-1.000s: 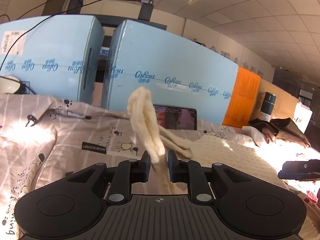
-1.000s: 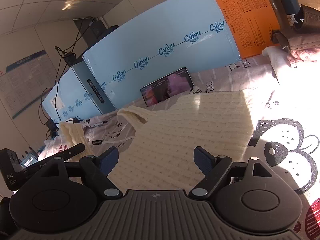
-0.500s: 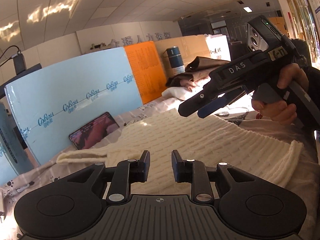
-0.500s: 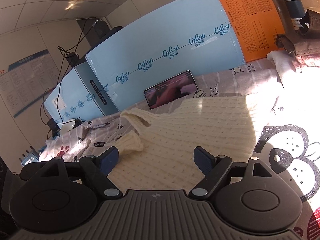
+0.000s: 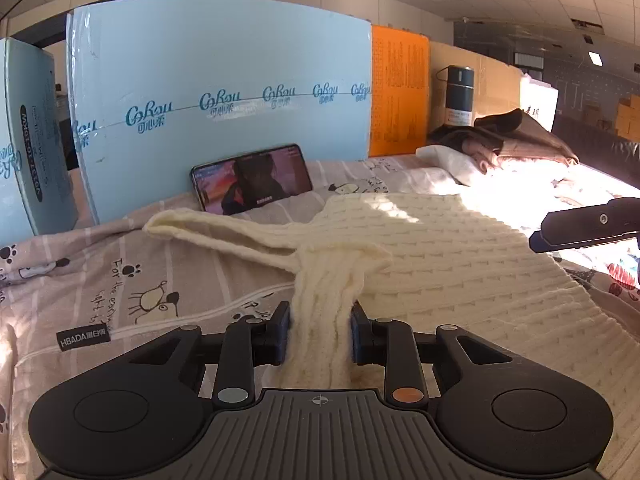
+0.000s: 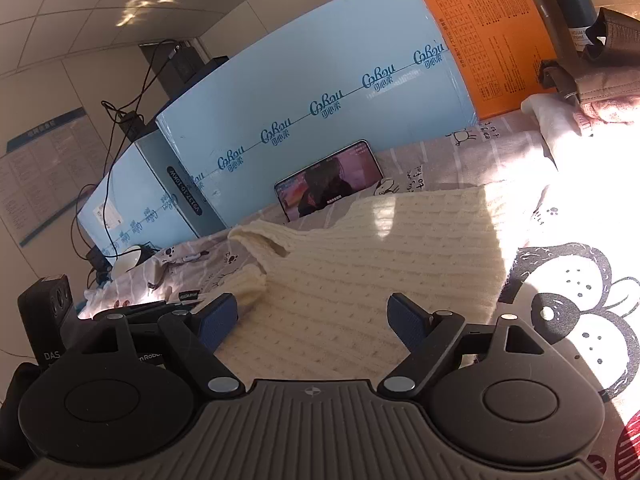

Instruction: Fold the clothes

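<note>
Left hand-held gripper point(image 5: 319, 334): jaws closed in on a bunched cream sleeve point(image 5: 320, 320) of the cream cable-knit sweater point(image 5: 460, 264), the knit pinched between both blue pads and rising from them to a gathered cuff just ahead. Sweater body lies flat on the pinkish-grey cartoon-print bed sheet point(image 5: 132, 280), ahead and to the right of this gripper; its other sleeve point(image 5: 224, 228) stretches ahead to the left over the sheet. Sunlight falls on the far right part of the knit. Right hand-held gripper point(image 6: 312, 320): jaws wide apart, nothing between the blue pads, held above the sweater's near portion; in the left wrist view one of its dark fingers point(image 5: 588, 226) shows at the right edge, above the knit. Seen from the right wrist view, the left gripper's black body point(image 6: 48, 320) sits at the lower left, with the sleeve end just ahead of it. Ahead of both grippers, a black smartphone with a lit screen point(image 5: 252, 184) leans on its long edge against a large light-blue printed carton point(image 5: 224, 60). An orange printed panel point(image 5: 400, 92) stands to the right of the carton, a dark teal cylindrical flask point(image 5: 460, 96) further right, and a heap of brown and pink garments point(image 5: 508, 140) lies beneath the flask.
</note>
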`<action>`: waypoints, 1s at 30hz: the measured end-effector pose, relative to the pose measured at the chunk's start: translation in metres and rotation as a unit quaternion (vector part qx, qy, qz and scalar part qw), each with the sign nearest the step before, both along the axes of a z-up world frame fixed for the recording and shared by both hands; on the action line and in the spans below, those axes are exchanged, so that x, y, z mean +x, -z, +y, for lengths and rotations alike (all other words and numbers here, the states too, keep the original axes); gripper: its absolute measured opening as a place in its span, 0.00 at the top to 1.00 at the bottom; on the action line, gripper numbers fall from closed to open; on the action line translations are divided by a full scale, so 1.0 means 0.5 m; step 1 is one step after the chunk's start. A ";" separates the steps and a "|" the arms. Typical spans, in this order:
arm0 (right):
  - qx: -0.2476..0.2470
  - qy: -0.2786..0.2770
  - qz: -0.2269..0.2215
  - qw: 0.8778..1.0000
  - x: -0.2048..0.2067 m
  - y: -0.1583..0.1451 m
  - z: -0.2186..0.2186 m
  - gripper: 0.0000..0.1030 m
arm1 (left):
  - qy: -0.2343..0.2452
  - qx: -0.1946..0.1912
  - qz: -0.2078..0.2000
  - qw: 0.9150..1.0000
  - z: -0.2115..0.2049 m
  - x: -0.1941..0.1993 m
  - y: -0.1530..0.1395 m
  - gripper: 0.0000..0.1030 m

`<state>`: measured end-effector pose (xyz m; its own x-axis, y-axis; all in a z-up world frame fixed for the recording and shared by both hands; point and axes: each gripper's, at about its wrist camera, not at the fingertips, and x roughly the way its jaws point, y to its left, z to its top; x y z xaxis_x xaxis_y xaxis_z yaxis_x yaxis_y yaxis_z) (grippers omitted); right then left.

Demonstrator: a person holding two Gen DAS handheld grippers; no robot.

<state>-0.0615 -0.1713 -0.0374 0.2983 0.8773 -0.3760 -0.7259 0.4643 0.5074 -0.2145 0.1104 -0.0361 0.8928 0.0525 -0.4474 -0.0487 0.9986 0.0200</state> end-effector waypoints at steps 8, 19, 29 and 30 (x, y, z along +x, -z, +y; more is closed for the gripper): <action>0.002 -0.003 -0.005 1.000 -0.003 -0.004 0.004 0.21 | 0.196 0.101 -0.037 0.975 -0.107 -0.045 -0.021 0.75; 0.001 -0.036 -0.027 0.999 -0.018 -0.018 0.025 0.21 | 0.252 0.157 0.006 0.955 -0.134 -0.044 0.008 0.70; 0.034 -0.066 -0.038 0.996 -0.024 -0.040 0.014 0.21 | 0.232 0.168 -0.025 0.958 -0.123 -0.065 -0.012 0.16; 0.027 -0.072 -0.038 0.996 -0.025 -0.036 0.019 0.21 | 0.230 0.160 -0.033 0.959 -0.118 -0.072 -0.021 0.15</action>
<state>-0.0741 -0.1617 -0.0192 0.1926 0.9317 -0.3080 -0.8203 0.3251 0.4705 -0.2505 0.0512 -0.0258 0.8799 -0.2291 -0.4162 0.3848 0.8575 0.3414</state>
